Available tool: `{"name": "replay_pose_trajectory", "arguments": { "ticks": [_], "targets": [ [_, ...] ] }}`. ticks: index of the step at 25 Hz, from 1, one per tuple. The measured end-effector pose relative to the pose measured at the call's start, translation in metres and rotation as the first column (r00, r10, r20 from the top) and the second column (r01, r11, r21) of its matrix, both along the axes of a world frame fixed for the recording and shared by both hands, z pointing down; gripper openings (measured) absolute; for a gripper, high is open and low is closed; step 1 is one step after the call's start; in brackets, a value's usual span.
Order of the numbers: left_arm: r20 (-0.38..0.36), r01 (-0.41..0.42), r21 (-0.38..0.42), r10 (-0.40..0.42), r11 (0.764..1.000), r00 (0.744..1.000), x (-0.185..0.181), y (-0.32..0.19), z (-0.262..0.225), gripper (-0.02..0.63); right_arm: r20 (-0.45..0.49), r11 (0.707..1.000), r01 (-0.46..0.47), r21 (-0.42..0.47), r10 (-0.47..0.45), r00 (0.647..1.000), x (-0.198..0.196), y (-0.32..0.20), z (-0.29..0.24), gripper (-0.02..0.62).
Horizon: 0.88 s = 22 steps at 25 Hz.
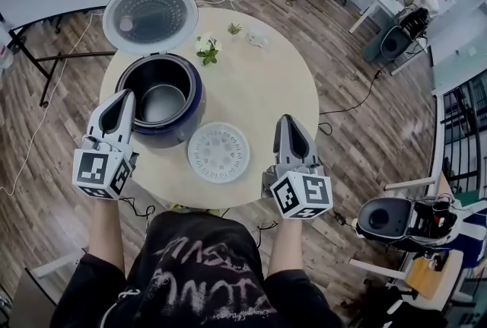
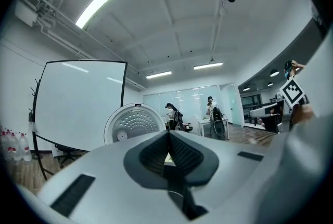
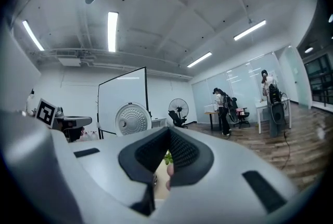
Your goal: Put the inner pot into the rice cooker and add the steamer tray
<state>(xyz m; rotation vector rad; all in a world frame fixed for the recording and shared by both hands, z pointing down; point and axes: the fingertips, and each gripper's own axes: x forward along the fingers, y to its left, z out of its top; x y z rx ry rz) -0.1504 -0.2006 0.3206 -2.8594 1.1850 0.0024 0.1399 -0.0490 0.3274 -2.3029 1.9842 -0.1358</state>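
Observation:
The dark blue rice cooker (image 1: 173, 136) stands at the left of the round table (image 1: 281, 83), its lid (image 1: 150, 16) swung up and back. A grey inner pot (image 1: 162, 102) sits inside it. The white perforated steamer tray (image 1: 218, 152) lies flat on the table just right of the cooker, near the front edge. My left gripper (image 1: 125, 97) is shut and empty, its tip at the cooker's left rim. To the right of the tray my right gripper (image 1: 286, 121) is shut and empty over the table. In the left gripper view the shut jaws point level at the raised lid (image 2: 134, 123).
A small green plant (image 1: 207, 51) and a small white object (image 1: 257, 37) sit at the table's far side. Chairs, desks and cables stand on the wooden floor around. People stand far back in the room (image 3: 221, 106), near a fan (image 3: 178, 108).

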Motion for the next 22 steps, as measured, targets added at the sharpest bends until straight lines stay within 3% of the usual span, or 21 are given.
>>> {"name": "replay_pose_trajectory", "arguments": {
  "ticks": [10,22],
  "targets": [
    [0.015,0.063,0.004,-0.063,0.998,0.998,0.014,0.038,0.004,0.011,0.043,0.999,0.035,-0.025,-0.034,0.998,0.027,0.029,0.013,0.005],
    [0.002,0.055,-0.045,-0.055,0.997,0.998,0.013,0.062,0.014,0.011,0.056,0.997,0.039,-0.061,-0.036,0.998,0.028,0.050,0.031,0.005]
  ]
}}
